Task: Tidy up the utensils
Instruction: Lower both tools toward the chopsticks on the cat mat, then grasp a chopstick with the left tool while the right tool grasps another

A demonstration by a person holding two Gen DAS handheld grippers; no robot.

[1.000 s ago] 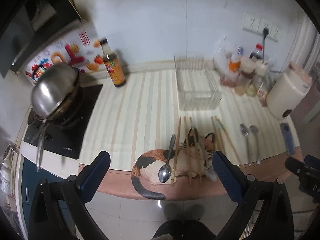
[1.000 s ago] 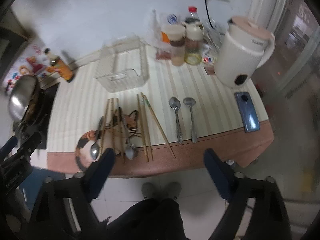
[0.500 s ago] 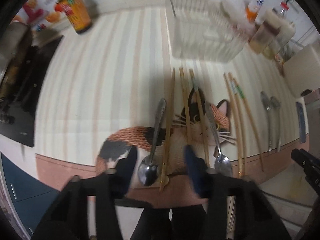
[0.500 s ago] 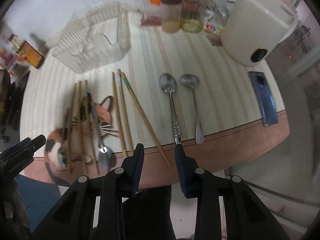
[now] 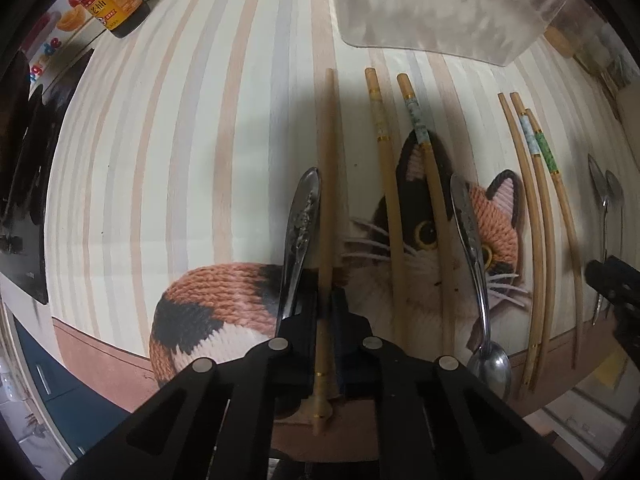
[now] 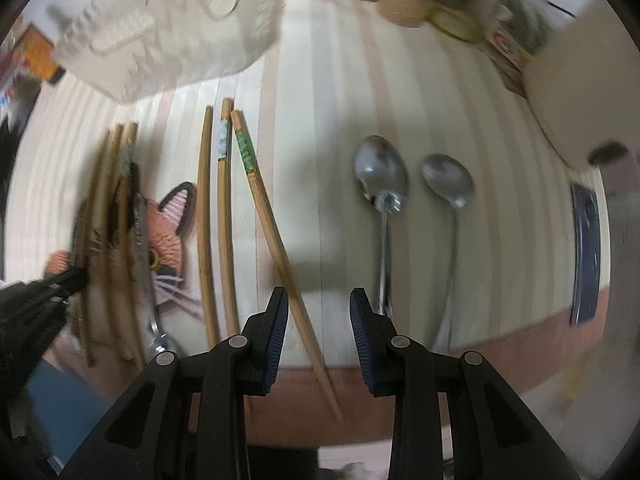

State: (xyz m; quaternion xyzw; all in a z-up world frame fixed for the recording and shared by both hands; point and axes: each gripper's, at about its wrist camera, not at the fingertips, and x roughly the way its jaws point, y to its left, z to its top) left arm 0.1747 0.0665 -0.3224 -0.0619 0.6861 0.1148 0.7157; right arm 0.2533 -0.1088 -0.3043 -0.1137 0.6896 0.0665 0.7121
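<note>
My left gripper [image 5: 326, 304] had just closed, pinching a plain chopstick [image 5: 326, 200] lying across the cat mat [image 5: 224, 304] at the counter's near edge. My right gripper [image 6: 318, 300] stood partly open over the green-banded chopstick [image 6: 276, 240], not gripping it.

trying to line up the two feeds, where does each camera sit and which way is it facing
Left wrist: sits on the left claw, looking down at the cat mat; its jaws, just closed, pinch a chopstick.
Right wrist: sits on the right claw, looking down at the striped counter; its jaws have a gap, a green-banded chopstick between them.
Shared: the mat, the green-banded chopstick, two spoons, the clear basket.
</note>
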